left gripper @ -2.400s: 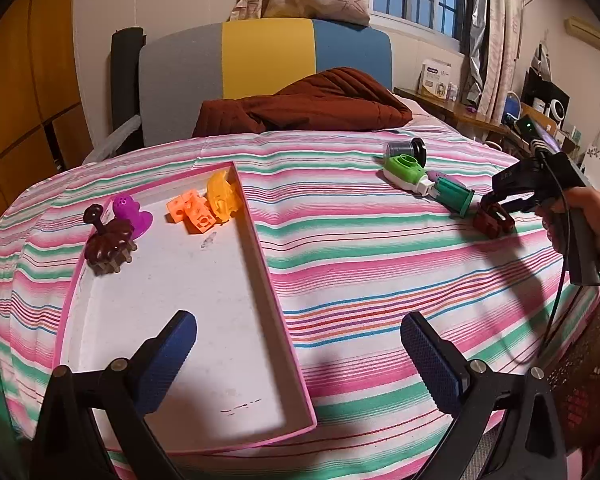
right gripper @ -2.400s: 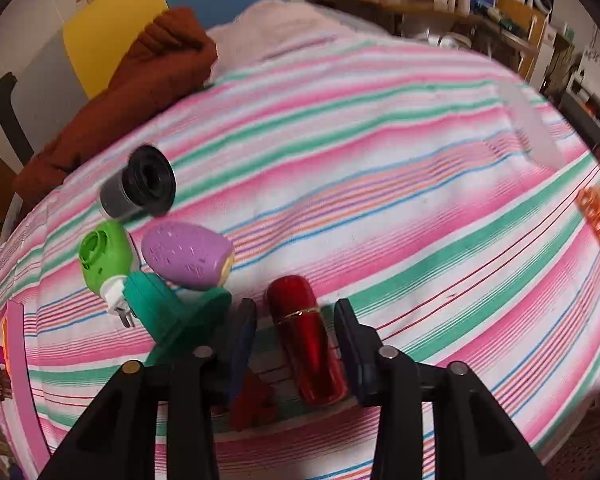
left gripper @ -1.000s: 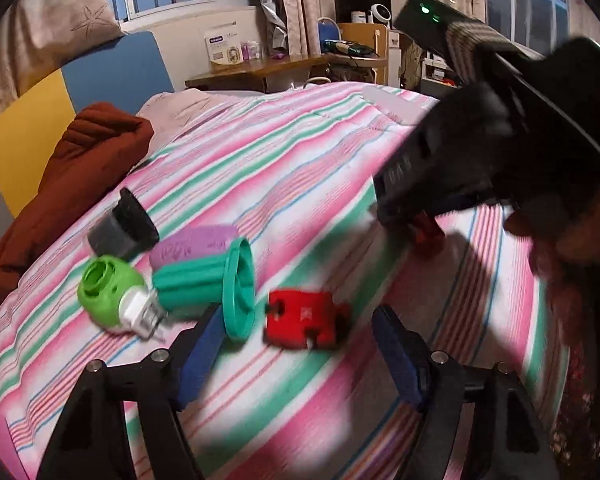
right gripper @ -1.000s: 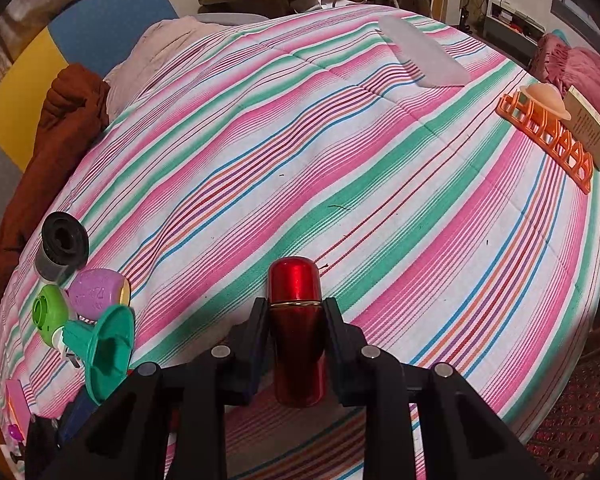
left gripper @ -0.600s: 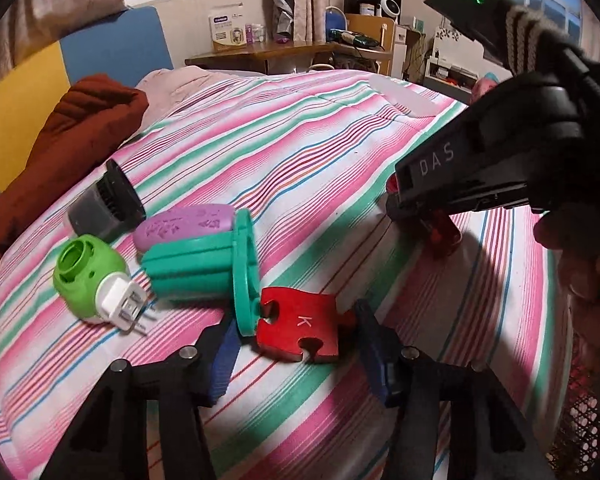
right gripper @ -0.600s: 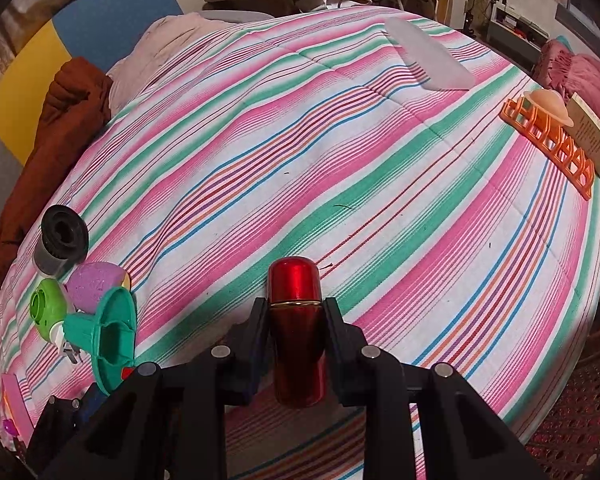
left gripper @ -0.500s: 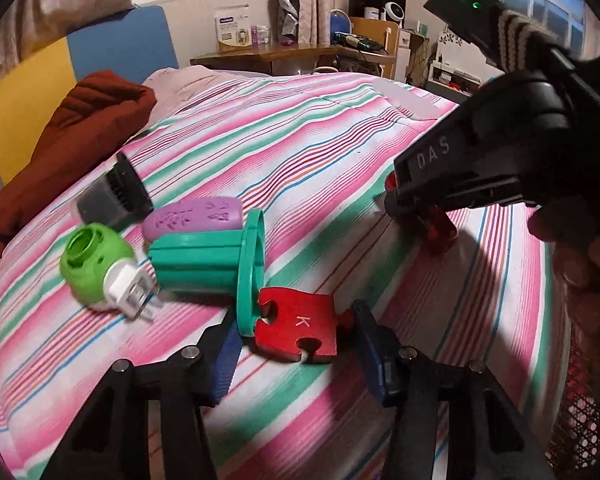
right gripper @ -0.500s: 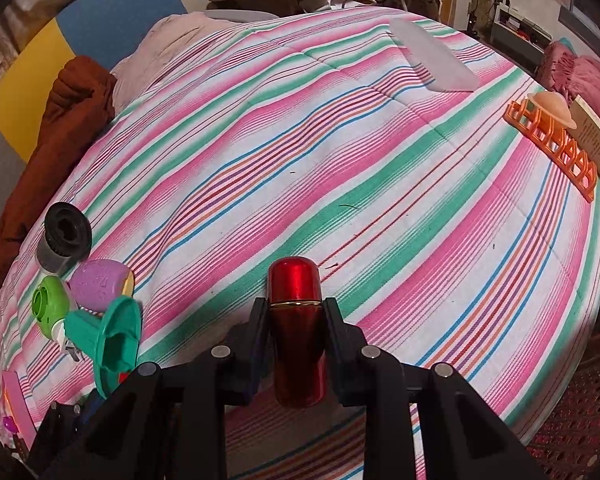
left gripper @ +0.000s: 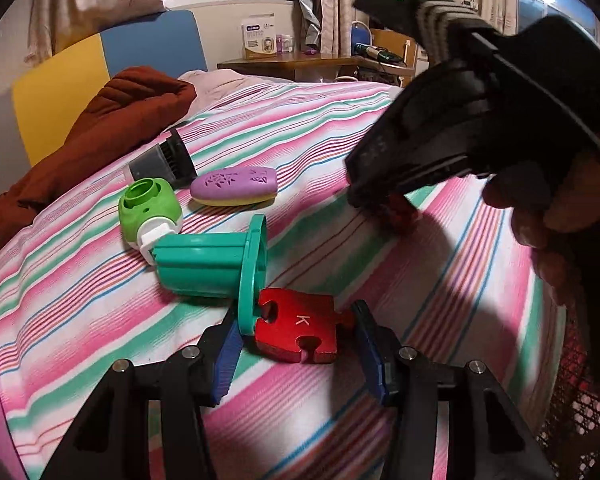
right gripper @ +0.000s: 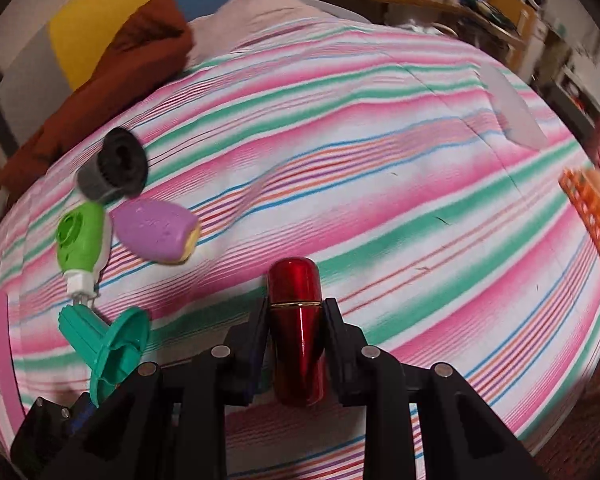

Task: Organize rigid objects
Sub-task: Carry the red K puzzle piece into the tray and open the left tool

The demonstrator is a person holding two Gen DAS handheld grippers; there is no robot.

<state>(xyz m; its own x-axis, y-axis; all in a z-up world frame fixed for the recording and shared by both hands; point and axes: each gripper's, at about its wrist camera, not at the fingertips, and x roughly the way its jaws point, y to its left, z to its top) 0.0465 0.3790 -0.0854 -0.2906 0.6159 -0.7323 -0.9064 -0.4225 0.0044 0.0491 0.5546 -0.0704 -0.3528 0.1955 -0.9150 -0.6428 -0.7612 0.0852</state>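
My left gripper has its blue pads on both sides of a red puzzle piece marked K, lying on the striped bedspread; the left pad also touches the rim of a teal flanged cup. My right gripper is shut on a shiny red capsule and holds it above the bed; it also shows in the left wrist view. A green plug, a purple oval and a black-grey cylinder lie behind the cup.
A brown quilt lies at the bed's head. A pink tray edge shows at far left. An orange rack sits at the bed's right edge. A desk stands beyond the bed.
My left gripper's pads have closed in around the red puzzle piece. My right gripper has lifted and swung with the red capsule; its view is blurred from moving.
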